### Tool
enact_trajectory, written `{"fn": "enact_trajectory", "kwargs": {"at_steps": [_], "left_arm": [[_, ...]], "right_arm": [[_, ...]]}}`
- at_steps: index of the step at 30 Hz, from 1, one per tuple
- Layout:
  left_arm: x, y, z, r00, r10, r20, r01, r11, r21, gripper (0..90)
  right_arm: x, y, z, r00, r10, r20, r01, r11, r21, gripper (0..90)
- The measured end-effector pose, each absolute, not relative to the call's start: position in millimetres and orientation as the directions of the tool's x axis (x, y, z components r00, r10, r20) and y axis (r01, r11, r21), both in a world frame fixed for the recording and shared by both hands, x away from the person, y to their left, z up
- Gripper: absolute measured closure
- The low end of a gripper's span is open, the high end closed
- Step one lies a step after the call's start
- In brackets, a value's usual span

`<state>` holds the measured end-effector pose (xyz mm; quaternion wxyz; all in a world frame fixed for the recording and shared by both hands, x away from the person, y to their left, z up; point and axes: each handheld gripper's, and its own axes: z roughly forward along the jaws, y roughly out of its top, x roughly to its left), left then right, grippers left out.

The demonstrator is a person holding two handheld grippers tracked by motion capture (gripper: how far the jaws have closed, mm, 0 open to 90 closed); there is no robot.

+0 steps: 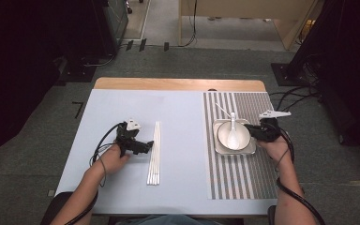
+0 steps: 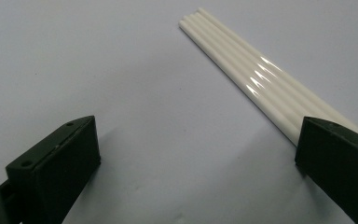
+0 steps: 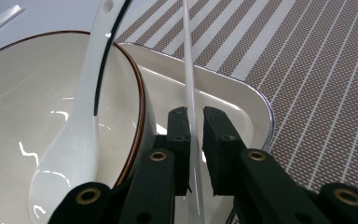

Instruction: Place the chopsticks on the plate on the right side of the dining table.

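The right gripper (image 3: 195,140) pinches one white chopstick (image 3: 189,70) over the square plate (image 3: 242,98), beside the bowl (image 3: 23,93) holding a spoon (image 3: 79,116). The left gripper (image 2: 196,154) stands wide open, empty, beside the chopsticks (image 2: 247,70) lying together on the table (image 2: 98,56).

A wooden table with a pale blue top (image 1: 122,183) carries a row of white chopsticks (image 1: 154,152) and a brown-and-white striped placemat (image 1: 243,178) — on it, a white square plate (image 1: 251,151).
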<state>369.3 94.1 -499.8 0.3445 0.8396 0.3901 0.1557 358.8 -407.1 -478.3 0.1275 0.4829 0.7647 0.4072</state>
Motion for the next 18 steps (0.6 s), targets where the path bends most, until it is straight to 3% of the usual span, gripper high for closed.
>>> {"fn": "enact_trajectory", "kwargs": {"at_steps": [18], "left_arm": [[369, 94, -500, 0.647, 0.762, -0.007, 0.548, -0.459, 0.700, 0.0]], "right_arm": [[356, -412, -461, -0.464, 0.872, 0.156, 0.615, 0.190, 0.766, 77.9]]}}
